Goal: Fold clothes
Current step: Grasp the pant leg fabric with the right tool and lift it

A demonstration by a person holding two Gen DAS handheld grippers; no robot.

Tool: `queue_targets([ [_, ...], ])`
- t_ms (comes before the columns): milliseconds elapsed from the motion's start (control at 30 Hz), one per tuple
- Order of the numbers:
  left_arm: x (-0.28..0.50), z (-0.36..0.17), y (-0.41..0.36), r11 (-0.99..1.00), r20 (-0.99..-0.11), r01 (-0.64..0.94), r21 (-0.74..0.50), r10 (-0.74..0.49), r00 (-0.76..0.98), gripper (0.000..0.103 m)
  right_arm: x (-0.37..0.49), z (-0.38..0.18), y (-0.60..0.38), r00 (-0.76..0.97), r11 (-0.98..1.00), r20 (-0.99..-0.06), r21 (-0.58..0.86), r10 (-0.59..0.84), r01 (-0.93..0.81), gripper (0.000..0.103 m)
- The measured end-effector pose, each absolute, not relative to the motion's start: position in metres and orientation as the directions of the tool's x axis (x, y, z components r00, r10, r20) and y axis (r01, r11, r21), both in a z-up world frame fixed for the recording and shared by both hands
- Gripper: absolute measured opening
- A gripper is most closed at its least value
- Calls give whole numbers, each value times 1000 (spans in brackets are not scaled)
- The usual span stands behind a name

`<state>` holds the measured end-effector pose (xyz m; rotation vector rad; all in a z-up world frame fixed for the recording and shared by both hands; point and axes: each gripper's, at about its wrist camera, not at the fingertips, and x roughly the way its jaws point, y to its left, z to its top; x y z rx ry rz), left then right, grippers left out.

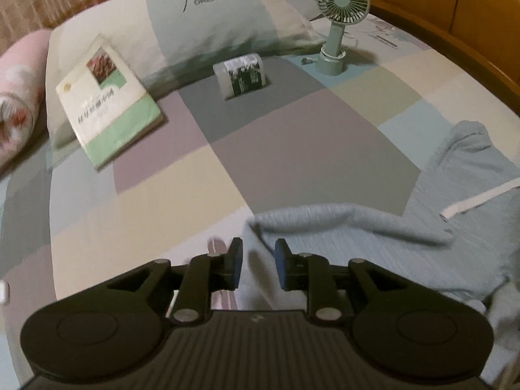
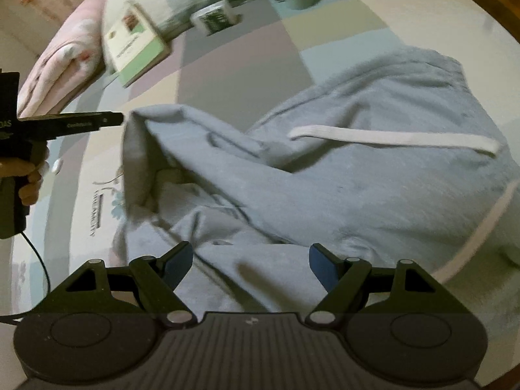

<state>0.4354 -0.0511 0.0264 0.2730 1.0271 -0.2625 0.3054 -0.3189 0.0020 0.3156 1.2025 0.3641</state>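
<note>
— Now, looking for the grey hoodie [image 2: 357, 178]. Where?

— Lying crumpled on the checked sheet [image 1: 292, 136]. From three to six o'clock in the left view. Filling most of the right view too, with a white drawstring [image 2: 390, 138] across it at two o'clock.

— And the left claw [image 1: 258, 261]?

— Parted a little, not pinching. Hoodie edge showing in the gap, not squeezed. Also seen at nine o'clock in the right view, held in a hand [image 2: 26, 175], tip just beside a folded sleeve end.

— And the right claw [image 2: 250, 266]?

— Spread wide. Hanging over the hoodie, gripping nothing.

— Anything else on the bed?

— In the left view, a green and white book [image 1: 107, 104] at ten o'clock, leaning on a big pillow [image 1: 211, 16] at twelve. Small dark pack [image 1: 243, 76] just below the pillow. Little green fan [image 1: 341, 16] standing up at one o'clock.
</note>
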Motion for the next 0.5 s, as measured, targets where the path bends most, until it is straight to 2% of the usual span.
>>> queue_targets([
  [100, 417, 25, -46, 952, -882, 301, 49, -100, 461, 31, 308, 8, -300, 296, 886, -835, 430, 464, -175, 82],
  [233, 388, 19, -41, 972, -896, 236, -19, -121, 428, 33, 309, 9, -270, 257, 863, -832, 425, 491, -271, 82],
  [400, 361, 8, -41, 986, -906, 167, -20, -88, 413, 34, 307, 1, -236, 215, 842, -852, 373, 477, -389, 82],
  [500, 350, 5, -40, 991, -909, 133, -34, -86, 408, 35, 301, -7, -224, 201, 835, -876, 316, 440, -451, 69],
])
